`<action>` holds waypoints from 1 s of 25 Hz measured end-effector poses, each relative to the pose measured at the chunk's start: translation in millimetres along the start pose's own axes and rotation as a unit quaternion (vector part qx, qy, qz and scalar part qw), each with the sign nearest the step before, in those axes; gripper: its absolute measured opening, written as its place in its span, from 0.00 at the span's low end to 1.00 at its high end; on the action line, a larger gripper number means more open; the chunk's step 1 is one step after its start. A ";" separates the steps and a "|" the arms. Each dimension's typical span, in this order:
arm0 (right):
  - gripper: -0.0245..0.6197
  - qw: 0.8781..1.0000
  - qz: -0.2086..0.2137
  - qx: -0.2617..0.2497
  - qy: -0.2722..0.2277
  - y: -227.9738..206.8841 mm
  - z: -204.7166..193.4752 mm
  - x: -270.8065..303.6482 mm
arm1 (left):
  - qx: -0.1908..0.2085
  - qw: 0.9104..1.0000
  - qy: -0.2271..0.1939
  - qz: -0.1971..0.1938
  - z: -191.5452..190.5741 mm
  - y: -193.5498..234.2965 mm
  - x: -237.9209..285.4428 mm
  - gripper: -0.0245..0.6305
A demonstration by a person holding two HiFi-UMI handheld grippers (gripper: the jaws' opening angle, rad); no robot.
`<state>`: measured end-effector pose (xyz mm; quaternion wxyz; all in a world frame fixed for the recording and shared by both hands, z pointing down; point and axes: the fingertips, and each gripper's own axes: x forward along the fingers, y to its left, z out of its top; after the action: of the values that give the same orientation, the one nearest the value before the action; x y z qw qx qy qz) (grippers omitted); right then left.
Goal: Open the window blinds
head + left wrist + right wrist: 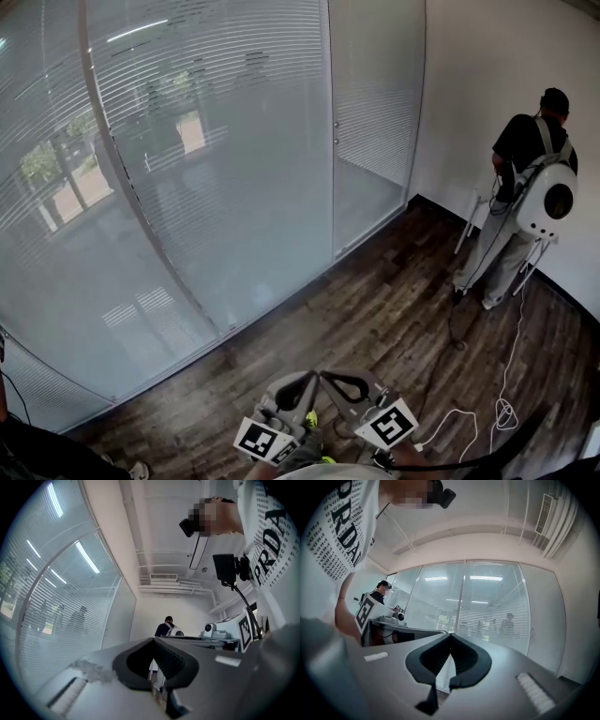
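Both tongs are tucked in low, right by the wearer's body at the bottom of the head view. The left tongs and right tongs sit side by side with their tips nearly touching each other, marker cubes facing the camera.

Left tongs: clenched, black pads meeting at the tip with nothing between them. Right tongs: same deal, clamped tight on nothing.

The window blinds hang behind the big glass wall that fills the left and middle of the head view, well apart from both tongs. Slats run horizontally, and some green and a building show hazily through them. In the left gripper view the blinds run along the left side. In the right gripper view they sit straight ahead, past the tips.

There's a glass door at the right end of that wall, next to the white wall in the corner. Dark wood floor all over.

Another person stands over by the corner with their back turned, wearing a white pack. A white cable snakes across the floor on the right.
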<state>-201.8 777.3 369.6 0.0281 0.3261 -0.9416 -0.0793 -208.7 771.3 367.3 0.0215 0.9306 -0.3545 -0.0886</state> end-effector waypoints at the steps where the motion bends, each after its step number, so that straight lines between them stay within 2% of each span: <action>1: 0.05 1.000 -0.002 0.004 0.001 -3.2 -5.5 3.3 | 0.001 1.000 0.004 -0.004 -6.1 4.6 2.3 0.02; 4: 0.05 1.000 -0.014 0.023 -0.001 -19.9 -15.1 14.7 | -0.005 1.000 0.013 -0.018 -17.0 19.3 16.1 0.02; 9: 0.05 0.999 -0.023 0.042 -0.005 -53.9 -22.2 41.4 | -0.009 0.999 0.005 -0.034 -17.2 51.1 44.2 0.02; 20: 0.05 0.999 -0.020 0.040 0.015 -104.2 -42.4 112.4 | -0.031 0.999 0.002 -0.033 -25.6 131.5 82.4 0.02; 25: 0.05 0.999 -0.020 0.023 0.010 -135.0 -28.8 152.5 | -0.023 0.999 -0.013 -0.037 -6.3 172.6 104.1 0.02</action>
<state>-236.3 574.6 375.6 0.0283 0.3461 -0.9362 -0.0550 -244.4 573.0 375.7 0.0353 0.9409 -0.3184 -0.1097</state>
